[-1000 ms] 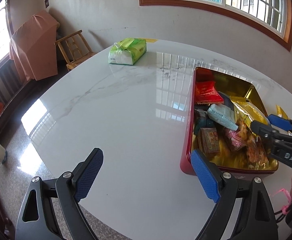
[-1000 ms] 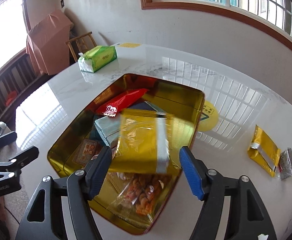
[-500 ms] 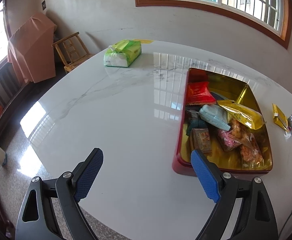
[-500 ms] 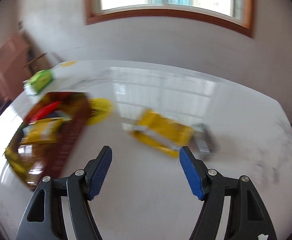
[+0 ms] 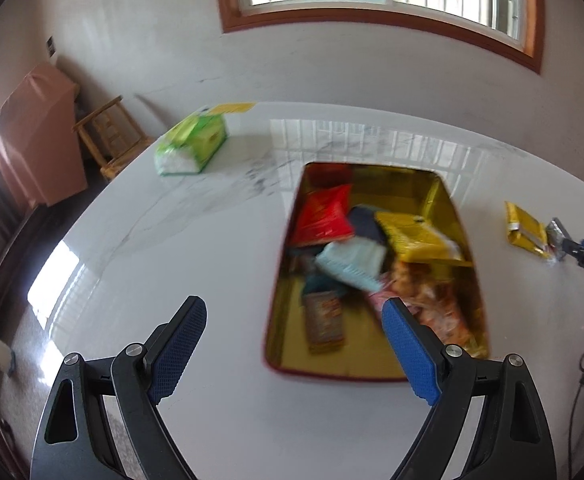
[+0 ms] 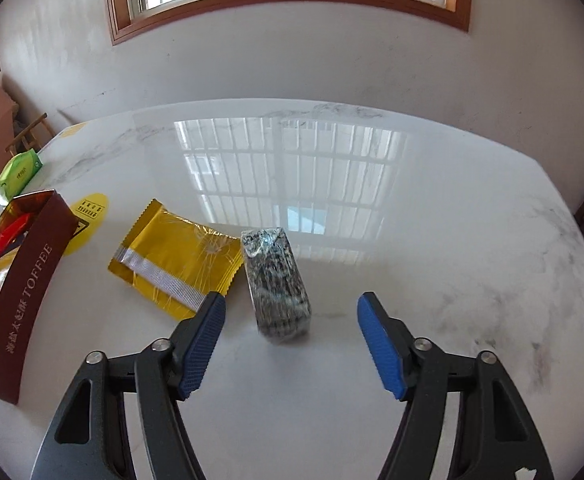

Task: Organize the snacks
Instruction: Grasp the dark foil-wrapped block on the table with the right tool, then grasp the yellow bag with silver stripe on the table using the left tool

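Right tool (image 6: 292, 314): your jaws have just been closing and now stand at a middling gap, empty. The dark speckled packet (image 6: 276, 285) lies just ahead of and between the pads, touching neither.
Dark speckled packet: it rests on the table (image 6: 432, 208) lengthwise along your pointing line, wrapped in glossy film. Its far left corner sits against the gold packet (image 6: 177, 258).
Gold packet: flat on the table, ahead and left of your left pad, its near corner close beside that pad.
Tin (image 6: 23, 280): well to the left of the right tool, maroon wall marked TOFFEE, gold inside, already holding several snacks.
Left tool (image 5: 292, 350): spread wide and empty, hanging over the table with the tin's near end ahead and to its right.
Tin contents: a red packet (image 5: 324, 220), a pale blue one (image 5: 350, 260) and a yellow one (image 5: 420, 238) lie piled loosely.
Risk, left pad: if you close from here without shifting right, your left pad may catch the gold packet's corner and drag it along.
Risk, slip: the film looks slick and the packet rounded, so a shallow pinch at the near end could squirt it forward across the polished table.
Risk, crush: the contents are unclear, so a hard squeeze might break them.
Risk, drop-off: the pile is high at the tin's right side, and a packet set there could slide out.
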Motion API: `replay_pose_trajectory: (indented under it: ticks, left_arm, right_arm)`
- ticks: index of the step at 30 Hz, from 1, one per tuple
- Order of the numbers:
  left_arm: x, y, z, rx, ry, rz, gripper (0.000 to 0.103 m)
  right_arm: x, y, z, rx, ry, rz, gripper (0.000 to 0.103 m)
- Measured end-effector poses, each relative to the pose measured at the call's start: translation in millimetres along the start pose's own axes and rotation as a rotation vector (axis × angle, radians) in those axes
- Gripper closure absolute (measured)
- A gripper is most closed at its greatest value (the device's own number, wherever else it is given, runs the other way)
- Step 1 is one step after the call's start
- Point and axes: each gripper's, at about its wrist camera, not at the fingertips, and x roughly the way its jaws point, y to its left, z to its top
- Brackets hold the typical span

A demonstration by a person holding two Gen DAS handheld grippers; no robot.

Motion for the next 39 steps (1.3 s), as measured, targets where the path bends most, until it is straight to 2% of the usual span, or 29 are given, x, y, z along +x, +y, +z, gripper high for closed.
replay_pose_trajectory:
  ticks: [4, 6, 7, 13, 16, 23, 29, 33, 39]
  left_arm:
    - [0.2, -26.2, 12.4, 0.054, -0.010, -0.022, 0.014]
    - [2.2, -43.0, 17.7, 0.088, -0.007, -0.037, 0.014]
    - [2.4, -51.1, 19.7, 0.102, -0.006, -0.054, 0.014]
    - [8.8, -100.2, 30.3, 0.166, 0.016, -0.160, 0.014]
    - [18.1, -124.0, 33.5, 0.190, 0.043, -0.211, 0.010]
    - [49.2, -176.2, 37.2, 0.212, 0.126, -0.304, 0.008]
    - [67.9, -202.5, 43.2, 0.191, 0.130, -0.336, 0.008]
    - [75.3, -218.6, 49.9, 0.198, 0.109, -0.355, 0.008]
    - [99.2, -231.0, 63.8, 0.135, 0.127, -0.380, 0.008]
  right_arm:
    - [13.0, -2.6, 2.0, -0.014, 0.022, 0.014, 0.058]
    - [16.9, -4.4, 0.8, -0.013, 0.029, 0.043, 0.074]
    - [17.1, -5.1, 0.6, -0.014, 0.027, 0.050, 0.075]
    - [9.2, -17.2, -11.7, -0.033, 0.005, -0.007, 0.077]
    - [3.3, -34.6, -20.8, -0.007, 0.006, -0.034, 0.078]
    - [-12.7, -83.3, -42.6, 0.075, 0.002, -0.089, 0.078]
    - [-19.2, -107.5, -49.1, 0.150, -0.007, -0.084, 0.078]
    - [-20.0, -105.4, -48.3, 0.139, -0.004, -0.098, 0.078]
    - [-19.5, -102.0, -48.0, 0.128, 0.000, -0.111, 0.077]
